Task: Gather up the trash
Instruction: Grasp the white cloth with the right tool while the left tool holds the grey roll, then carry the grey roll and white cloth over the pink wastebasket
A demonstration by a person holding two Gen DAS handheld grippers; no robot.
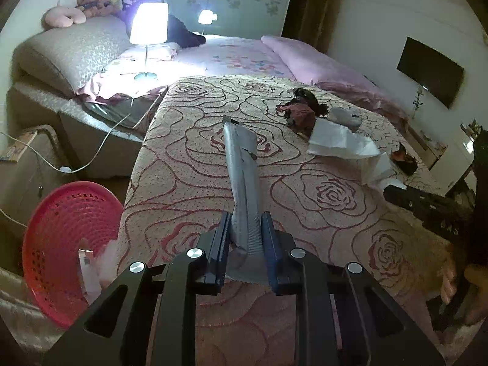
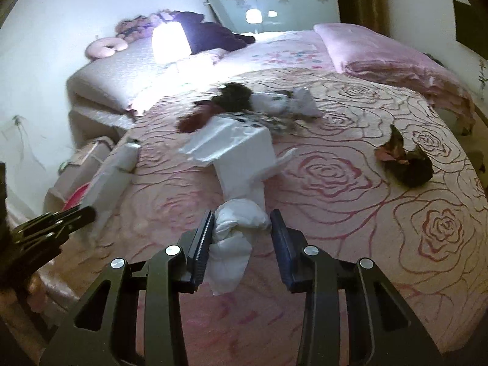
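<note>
Trash pickup over the bed (image 1: pixel 320 213)
Your left gripper (image 1: pixel 245 238) clamps a silver wrapper (image 1: pixel 241 170); your right gripper (image 2: pixel 241 235) grips crumpled white paper (image 2: pixel 235 231).

My silver wrapper (image 1: pixel 244 183), white tissue (image 2: pixel 235 228), red basket (image 1: pixel 61 244), and cream bedspread (image 1: pixel 305 213) patterned with red roses.

Both cams ride the grippers, looking fwd and down along the fingers at the rose-pattern bedspread (image 1: pixel 305 164), close over its near edge. Left wrist view sits toward the bedspread's left edge, w/ the red basket (image 1: pixel 58 244) beside it; right wrist view sits further right, nearer the middle. Shared: bedspread, lit lamp (image 2: pixel 169 41), pink pillow (image 1: pixel 320 67), white paper (image 2: pixel 244 149).
</note>
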